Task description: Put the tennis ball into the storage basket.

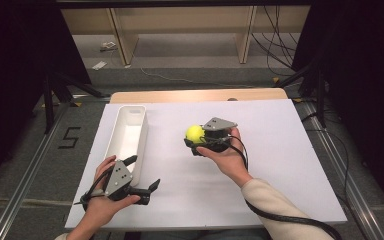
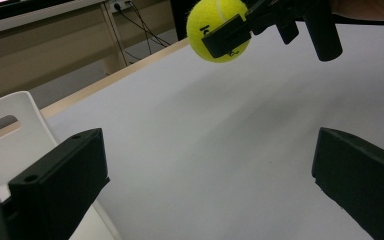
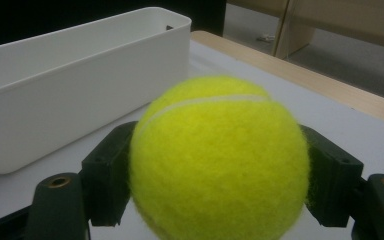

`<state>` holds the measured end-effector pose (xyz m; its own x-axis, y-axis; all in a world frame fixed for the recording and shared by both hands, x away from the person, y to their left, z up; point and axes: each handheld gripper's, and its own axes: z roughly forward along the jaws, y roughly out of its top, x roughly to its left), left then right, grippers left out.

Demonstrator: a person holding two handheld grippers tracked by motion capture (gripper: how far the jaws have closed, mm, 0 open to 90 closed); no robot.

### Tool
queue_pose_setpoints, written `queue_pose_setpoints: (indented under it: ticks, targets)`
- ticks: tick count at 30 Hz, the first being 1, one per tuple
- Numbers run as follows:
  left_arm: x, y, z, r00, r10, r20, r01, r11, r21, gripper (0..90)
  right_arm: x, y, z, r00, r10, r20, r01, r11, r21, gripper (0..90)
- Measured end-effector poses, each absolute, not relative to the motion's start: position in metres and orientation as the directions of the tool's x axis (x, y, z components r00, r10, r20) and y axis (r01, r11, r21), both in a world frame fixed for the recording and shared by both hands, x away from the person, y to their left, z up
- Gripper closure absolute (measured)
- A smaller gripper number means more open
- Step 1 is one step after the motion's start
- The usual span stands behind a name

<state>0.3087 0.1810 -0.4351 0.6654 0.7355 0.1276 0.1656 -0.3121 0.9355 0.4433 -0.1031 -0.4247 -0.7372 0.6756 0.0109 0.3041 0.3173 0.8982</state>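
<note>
Your right tongs [image 1: 196, 141] squeeze a yellow tennis ball [image 1: 195, 133] across its middle, lifted above the table. It looks light, fuzzy and springy. Your left tongs [image 1: 142, 173] gape empty beside the white bin [image 1: 125, 131].

Bin [image 1: 126, 131] left on the table [image 1: 280, 165], ball [image 1: 195, 133] at centre.
Right gripper [image 1: 196, 141] holds the ball right of the bin — left gripper [image 1: 145, 176] sits nearer, at the bin's near end.

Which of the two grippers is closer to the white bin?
The left. The left gripper sits right by the near end of the white bin, open and holding nothing. The right gripper is farther out over the table, off to the bin's side, clamped on the tennis ball.
</note>
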Motion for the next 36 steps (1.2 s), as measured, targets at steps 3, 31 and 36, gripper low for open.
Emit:
queue_pose_setpoints:
  ticks: [3, 31, 36]
  targets:
    - [0.3086, 0.1809, -0.4351, 0.666, 0.735, 0.128, 0.165, -0.313, 0.935, 0.7, 0.4432, -0.1026, -0.4243, -0.738, 0.674, 0.012, 0.304, 0.317, 0.899, 26.7]
    - [0.3086, 0.1808, -0.4352, 0.668, 0.732, 0.132, 0.163, -0.317, 0.934, 0.7, 0.4437, -0.0976, -0.4213, -0.737, 0.676, 0.015, 0.300, 0.308, 0.903, 26.7]
    - [0.3086, 0.1808, -0.4353, 0.668, 0.732, 0.132, 0.164, -0.319, 0.934, 0.7, 0.4439, -0.0960, -0.4208, -0.739, 0.674, 0.015, 0.297, 0.305, 0.905, 26.7]
